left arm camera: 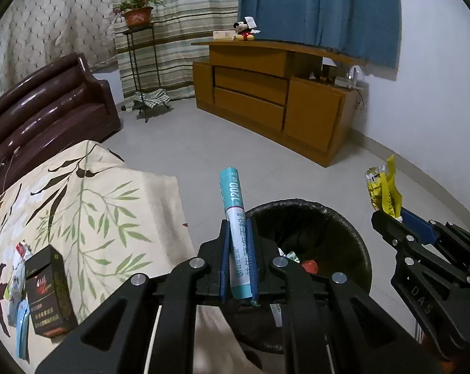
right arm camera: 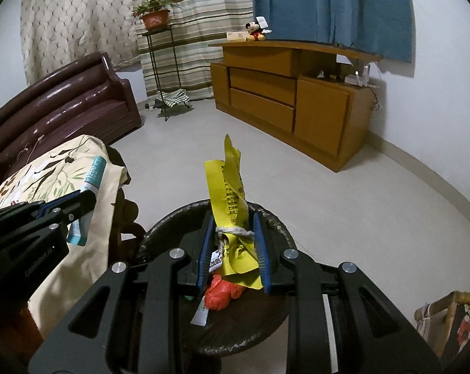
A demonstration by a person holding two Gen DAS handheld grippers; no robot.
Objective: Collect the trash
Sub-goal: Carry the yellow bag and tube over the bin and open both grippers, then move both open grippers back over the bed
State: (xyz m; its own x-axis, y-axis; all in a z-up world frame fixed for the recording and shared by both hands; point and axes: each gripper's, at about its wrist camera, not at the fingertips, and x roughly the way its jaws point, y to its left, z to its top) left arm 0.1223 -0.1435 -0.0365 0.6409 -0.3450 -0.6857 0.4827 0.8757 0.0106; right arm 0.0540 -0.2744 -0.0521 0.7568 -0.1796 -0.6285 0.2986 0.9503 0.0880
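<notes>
Left gripper [left arm camera: 238, 227]: black frame, blue pads, clamped on teal-and-white packet [left arm camera: 236, 215] with white print. Right gripper [right arm camera: 233, 233]: same black and blue, clamped on yellow wrapper [right arm camera: 232, 187], dark print. Below both, bin [left arm camera: 353, 237] lined black; red scrap [right arm camera: 221, 293] inside. Left of the tools: cream tablecloth [left arm camera: 110, 205], green-brown leaf pattern; black box [left arm camera: 49, 293], red-gold print.

Left wrist view — close above the lined bin [left arm camera: 344, 227], facing the wooden cabinet [left arm camera: 275, 99]. Right wrist view — same heading, set further right; both share bin [right arm camera: 278, 227], cabinet [right arm camera: 297, 99], sofa [right arm camera: 63, 106].
</notes>
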